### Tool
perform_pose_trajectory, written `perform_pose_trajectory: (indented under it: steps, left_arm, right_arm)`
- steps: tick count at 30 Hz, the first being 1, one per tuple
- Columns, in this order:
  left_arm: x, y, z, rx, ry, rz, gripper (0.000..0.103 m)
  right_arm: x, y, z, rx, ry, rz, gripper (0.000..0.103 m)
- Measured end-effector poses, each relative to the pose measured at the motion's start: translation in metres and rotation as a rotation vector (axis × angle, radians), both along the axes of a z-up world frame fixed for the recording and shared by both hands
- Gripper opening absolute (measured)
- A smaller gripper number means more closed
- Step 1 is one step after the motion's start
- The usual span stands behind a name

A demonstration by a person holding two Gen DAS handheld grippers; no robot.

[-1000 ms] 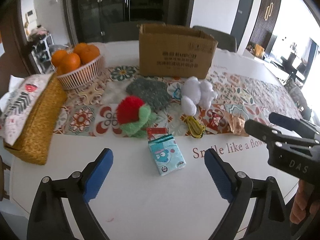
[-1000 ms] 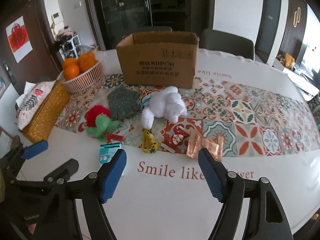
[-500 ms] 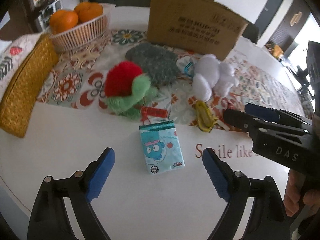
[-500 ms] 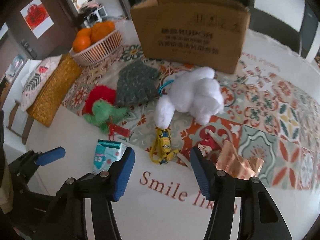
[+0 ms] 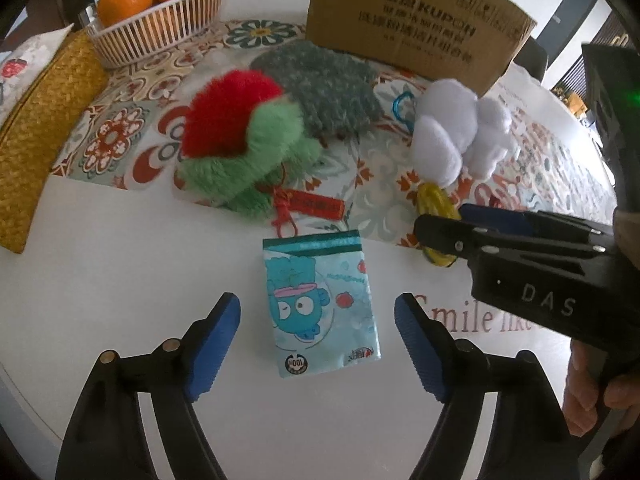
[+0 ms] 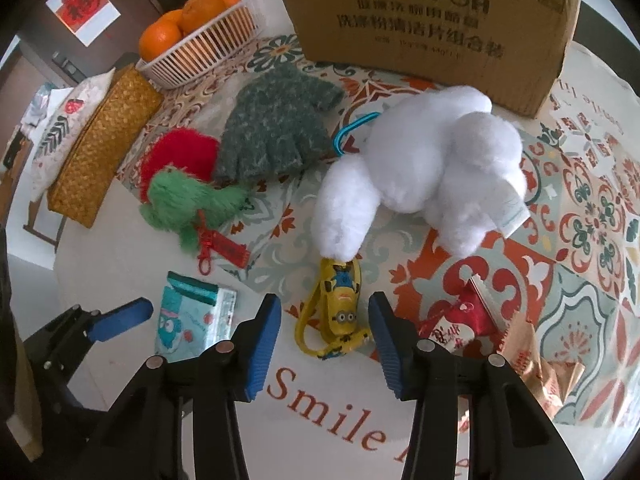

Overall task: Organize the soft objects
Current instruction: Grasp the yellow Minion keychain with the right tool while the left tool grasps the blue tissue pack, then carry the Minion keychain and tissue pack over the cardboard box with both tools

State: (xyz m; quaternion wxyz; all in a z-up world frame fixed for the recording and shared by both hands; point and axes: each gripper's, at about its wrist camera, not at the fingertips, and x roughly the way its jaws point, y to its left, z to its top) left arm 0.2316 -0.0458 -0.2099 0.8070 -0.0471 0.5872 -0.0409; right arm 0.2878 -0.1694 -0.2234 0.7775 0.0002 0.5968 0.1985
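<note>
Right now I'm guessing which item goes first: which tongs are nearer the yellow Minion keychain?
Right. The right tongs are open with the yellow Minion keychain between the fingers. The left tongs are open around the blue tissue pack, off to the keychain's left.

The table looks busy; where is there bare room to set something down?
Bare white table lies left of the tissue pack, below the woven basket. Crowded: the patterned runner, with strawberry plush, white plush and knit glove.
</note>
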Motion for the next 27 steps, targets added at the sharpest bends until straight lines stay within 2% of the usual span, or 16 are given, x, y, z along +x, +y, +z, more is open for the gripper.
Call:
perform_pose_trajectory:
  steps: [3, 8, 14, 18, 19, 27]
  left_arm:
    - [0.002, 0.0, -0.007, -0.002, 0.018, -0.004, 0.066]
    - [0.004, 0.001, -0.013, -0.035, 0.026, -0.015, 0.056]
    - [0.005, 0.007, -0.013, -0.043, 0.0, -0.035, 0.054]
    - [0.004, 0.013, -0.008, -0.047, -0.024, -0.036, 0.054]
    - [0.003, 0.014, -0.006, -0.049, -0.034, -0.039, 0.054]
    - [-0.002, 0.013, 0.014, -0.031, -0.092, -0.084, 0.054]
  right_arm:
    - [0.001, 0.004, -0.006, -0.017, 0.005, 0.003, 0.044]
    - [0.002, 0.009, -0.009, -0.057, -0.016, -0.001, 0.041]
    - [-0.005, 0.008, -0.007, -0.078, -0.036, -0.01, 0.034]
    - [-0.01, 0.006, -0.004, -0.05, -0.035, -0.029, 0.026]
    - [-0.012, 0.006, -0.003, -0.046, -0.038, -0.036, 0.021]
    - [-0.026, 0.001, 0.001, 0.001, -0.032, -0.085, 0.021]
